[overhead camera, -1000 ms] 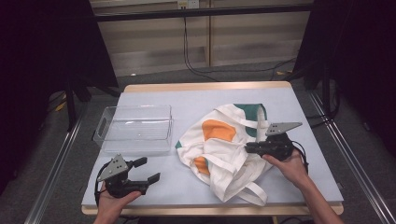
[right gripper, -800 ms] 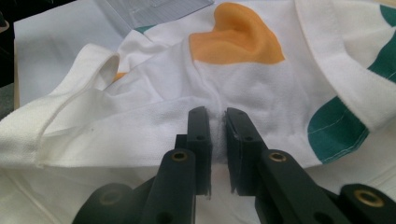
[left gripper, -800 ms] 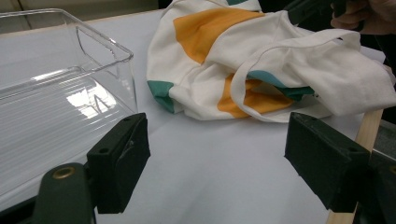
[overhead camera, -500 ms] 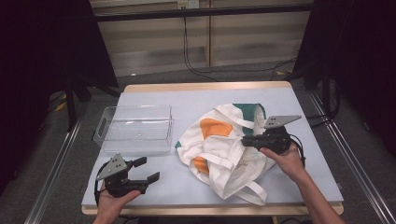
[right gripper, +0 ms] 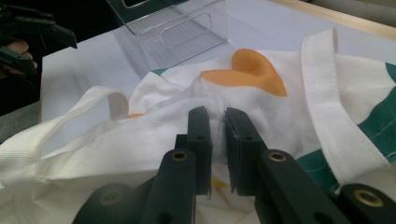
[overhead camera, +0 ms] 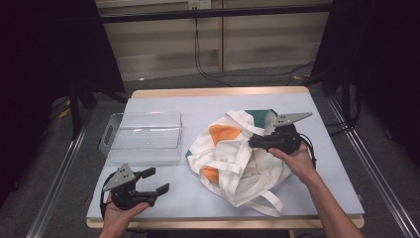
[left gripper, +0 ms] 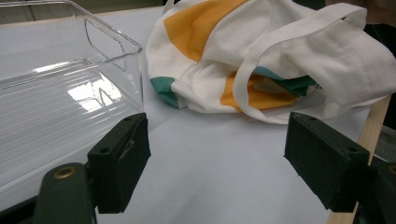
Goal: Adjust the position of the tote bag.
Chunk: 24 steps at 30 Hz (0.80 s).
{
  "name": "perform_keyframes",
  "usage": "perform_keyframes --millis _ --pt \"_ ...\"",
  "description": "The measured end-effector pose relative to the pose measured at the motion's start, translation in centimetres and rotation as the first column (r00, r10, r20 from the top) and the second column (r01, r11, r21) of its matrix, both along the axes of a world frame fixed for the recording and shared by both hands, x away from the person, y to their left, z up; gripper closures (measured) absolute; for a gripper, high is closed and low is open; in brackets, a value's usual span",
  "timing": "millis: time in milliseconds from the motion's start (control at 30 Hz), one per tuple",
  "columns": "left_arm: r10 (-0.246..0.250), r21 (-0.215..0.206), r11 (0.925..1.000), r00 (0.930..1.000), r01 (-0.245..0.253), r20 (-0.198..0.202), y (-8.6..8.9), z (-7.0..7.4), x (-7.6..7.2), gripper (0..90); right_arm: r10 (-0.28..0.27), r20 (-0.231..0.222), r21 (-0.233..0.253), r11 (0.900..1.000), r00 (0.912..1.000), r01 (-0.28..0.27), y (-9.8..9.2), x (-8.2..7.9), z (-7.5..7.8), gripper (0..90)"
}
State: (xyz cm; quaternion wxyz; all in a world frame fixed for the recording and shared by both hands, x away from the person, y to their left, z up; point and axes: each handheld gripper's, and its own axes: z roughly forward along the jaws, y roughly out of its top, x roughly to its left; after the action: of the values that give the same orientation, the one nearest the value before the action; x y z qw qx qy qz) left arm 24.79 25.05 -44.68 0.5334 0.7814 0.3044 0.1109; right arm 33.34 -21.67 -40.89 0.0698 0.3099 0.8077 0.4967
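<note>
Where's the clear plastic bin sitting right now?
In the high view the clear bin stands on the table's left half, just left of the crumpled tote bag and beyond the open left tongs.

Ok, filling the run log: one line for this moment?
right gripper: shut on tote bag | left gripper: open, idle | clear bin: empty

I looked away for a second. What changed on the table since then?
The right gripper, shut on a fold of the tote bag, drew it up and toward the far edge, bunching the cloth. The left gripper stayed open near the front edge; the clear bin didn't move.
</note>
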Motion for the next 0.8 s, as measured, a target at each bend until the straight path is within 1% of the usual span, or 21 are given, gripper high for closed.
perform_keyframes --millis 33,100,133,167,200,233,300,333,400,500,633,733,767,800 --pt "-0.003 -0.009 1.0 0.9999 0.003 -0.01 0.0 -0.1 0.0 22.0 0.004 -0.002 0.012 1.0 1.0 -0.004 0.2 0.3 0.1 80.9" --pt "-0.003 -0.005 1.0 0.9999 0.003 -0.011 0.0 -0.2 0.0 22.0 0.006 0.0 0.018 1.0 1.0 -0.006 0.4 0.7 0.3 80.9" --pt "-0.002 -0.014 0.9999 0.9999 0.002 -0.013 0.1 -0.2 0.0 22.0 0.009 0.0 0.023 1.0 1.0 -0.009 0.6 0.9 0.4 80.9" --pt "0.007 -0.006 1.0 0.9999 -0.007 -0.011 0.2 -0.1 0.0 22.0 0.009 0.003 0.019 1.0 1.0 -0.009 0.8 1.0 0.5 80.9" --pt "0.007 -0.006 1.0 0.9999 -0.007 -0.011 0.2 -0.1 0.0 22.0 0.009 0.003 0.019 1.0 1.0 -0.009 0.8 1.0 0.5 80.9" --pt "0.013 -0.01 0.9999 0.9998 -0.013 -0.014 0.3 -0.1 0.0 22.0 0.02 0.003 0.02 1.0 0.9998 -0.02 1.2 1.3 0.7 80.9" --pt "0.016 -0.004 0.9999 0.9998 -0.016 -0.015 0.4 -0.1 0.0 22.0 0.026 0.003 0.018 0.999 0.9996 -0.027 1.5 1.5 0.8 80.9" --pt "0.01 -0.012 0.9999 0.9998 -0.01 -0.015 0.5 -0.2 0.0 22.0 0.034 0.005 0.013 0.999 0.9994 -0.034 2.0 1.8 1.1 80.9" --pt "0.013 -0.015 0.9998 0.9998 -0.014 -0.015 0.5 -0.2 0.0 22.0 0.043 0.001 0.015 0.999 0.9991 -0.043 2.5 2.1 1.3 80.8" --pt "0.023 -0.003 0.9997 0.9997 -0.023 -0.012 0.6 -0.1 -0.1 22.0 0.063 -0.002 0.017 0.998 0.998 -0.063 3.4 2.5 1.3 80.8" --pt "0.021 -0.008 0.9997 0.9997 -0.021 -0.012 0.6 -0.1 -0.1 22.0 0.076 -0.01 0.016 0.997 0.997 -0.076 4.4 3.0 1.1 80.9" --pt "0.021 -0.002 0.9998 0.9997 -0.021 -0.012 0.6 -0.1 -0.1 22.0 0.086 -0.015 0.019 0.996 0.9962 -0.085 4.8 3.2 1.1 80.9" --pt "0.015 -0.008 0.9999 0.9998 -0.015 -0.014 0.6 -0.2 -0.1 22.0 0.092 -0.019 0.014 0.996 0.9956 -0.092 5.3 3.4 1.0 80.8" --pt "0.015 -0.008 0.9999 0.9998 -0.015 -0.014 0.6 -0.2 -0.1 22.0 0.092 -0.019 0.014 0.996 0.9956 -0.092 5.3 3.4 1.0 80.8"
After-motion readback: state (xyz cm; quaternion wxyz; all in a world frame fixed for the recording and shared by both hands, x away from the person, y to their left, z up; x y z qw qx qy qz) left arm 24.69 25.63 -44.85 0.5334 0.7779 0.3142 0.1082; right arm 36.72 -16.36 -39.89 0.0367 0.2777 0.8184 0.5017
